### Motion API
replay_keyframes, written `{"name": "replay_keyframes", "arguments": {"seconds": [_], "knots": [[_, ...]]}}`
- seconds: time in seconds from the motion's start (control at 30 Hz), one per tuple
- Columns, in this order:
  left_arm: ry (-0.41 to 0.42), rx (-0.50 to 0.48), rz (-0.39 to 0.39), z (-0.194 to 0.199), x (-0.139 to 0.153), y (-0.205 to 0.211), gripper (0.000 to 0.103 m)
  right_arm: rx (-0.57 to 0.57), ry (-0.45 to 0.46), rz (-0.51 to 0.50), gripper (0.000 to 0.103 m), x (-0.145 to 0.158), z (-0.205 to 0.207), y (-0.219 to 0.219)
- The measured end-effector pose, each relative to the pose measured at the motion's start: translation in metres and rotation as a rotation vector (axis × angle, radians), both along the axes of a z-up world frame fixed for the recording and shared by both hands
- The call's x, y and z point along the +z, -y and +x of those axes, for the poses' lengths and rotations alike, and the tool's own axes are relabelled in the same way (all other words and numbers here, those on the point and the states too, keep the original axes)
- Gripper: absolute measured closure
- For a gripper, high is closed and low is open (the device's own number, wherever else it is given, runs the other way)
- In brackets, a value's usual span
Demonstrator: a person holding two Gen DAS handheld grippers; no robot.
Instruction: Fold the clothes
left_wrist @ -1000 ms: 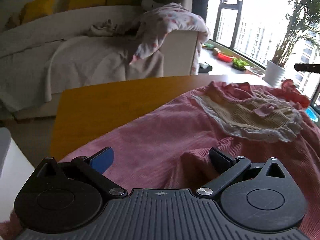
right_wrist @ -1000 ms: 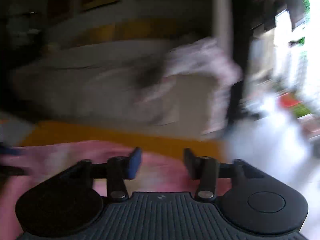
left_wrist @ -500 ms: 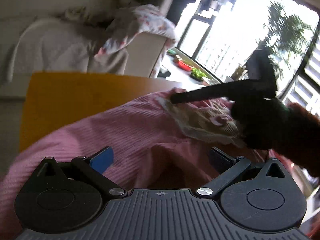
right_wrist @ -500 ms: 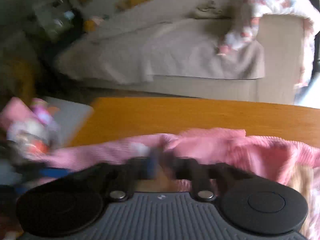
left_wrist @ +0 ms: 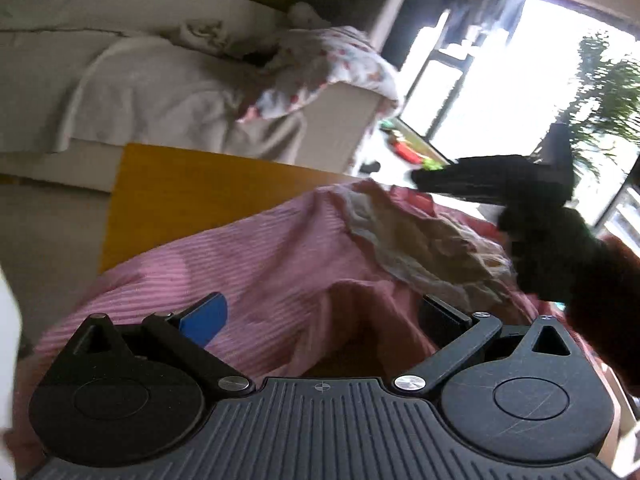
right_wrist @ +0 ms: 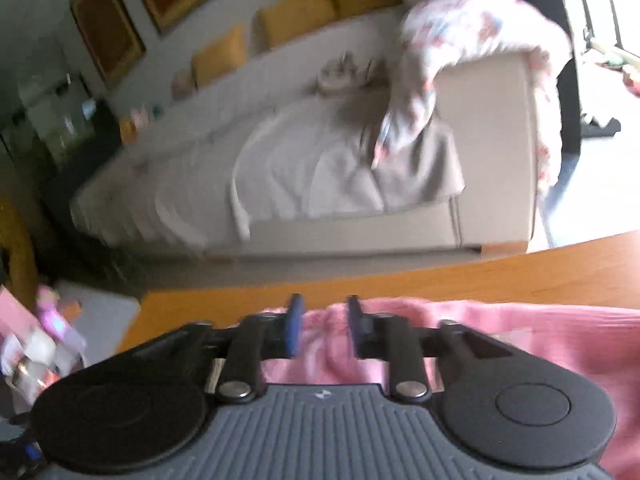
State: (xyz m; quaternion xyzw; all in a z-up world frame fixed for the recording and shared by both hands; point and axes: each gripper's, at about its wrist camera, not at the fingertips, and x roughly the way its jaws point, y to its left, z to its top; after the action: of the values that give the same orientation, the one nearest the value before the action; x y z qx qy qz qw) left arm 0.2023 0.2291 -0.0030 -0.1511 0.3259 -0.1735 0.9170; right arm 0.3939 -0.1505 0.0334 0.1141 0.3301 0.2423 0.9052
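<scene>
A: What are we folding?

B: A pink ribbed top [left_wrist: 280, 256] with a cream lace collar [left_wrist: 420, 248], spread over the wooden surface [left_wrist: 180, 192]. It looks soft and light, a limp knit that will sag and stretch wherever it isn't supported.

A: And the claws?

B: The left claw [left_wrist: 320, 316] is spread wide over a raised fold of the cloth, its fingers not pressing it. The right claw [right_wrist: 322, 328] is at the far edge of the top; its jaws are opening, with a bunch of pink cloth between them but not pinched.

A: Where would you grab?

B: I'd say at the hem or a shoulder seam, through both layers. I'd stay off the lace, which looks fragile and likely to snag.
</scene>
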Motion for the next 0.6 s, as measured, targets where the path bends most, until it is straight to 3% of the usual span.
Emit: {"name": "replay_keyframes", "arguments": {"seconds": [0.07, 0.2, 0.33, 0.5, 0.6], "knots": [[0.022, -0.026, -0.007, -0.011, 0.007, 0.003, 0.000, -0.020, 0.070, -0.072, 0.049, 0.009, -0.029, 0.028], [0.066, -0.163, -0.094, -0.033, 0.017, 0.027, 0.000, 0.008, 0.026, -0.227, 0.049, -0.009, -0.078, 0.058], [0.055, -0.289, -0.149, -0.052, 0.018, 0.072, 0.000, 0.057, -0.050, -0.201, 0.049, -0.026, -0.132, 0.075], [-0.049, -0.323, -0.106, -0.077, 0.001, 0.111, 0.000, 0.045, -0.053, -0.197, 0.049, -0.025, -0.189, 0.094], [-0.062, -0.299, -0.051, -0.100, -0.003, 0.115, 0.000, 0.061, -0.040, -0.218, 0.048, -0.028, -0.222, 0.104]]}}
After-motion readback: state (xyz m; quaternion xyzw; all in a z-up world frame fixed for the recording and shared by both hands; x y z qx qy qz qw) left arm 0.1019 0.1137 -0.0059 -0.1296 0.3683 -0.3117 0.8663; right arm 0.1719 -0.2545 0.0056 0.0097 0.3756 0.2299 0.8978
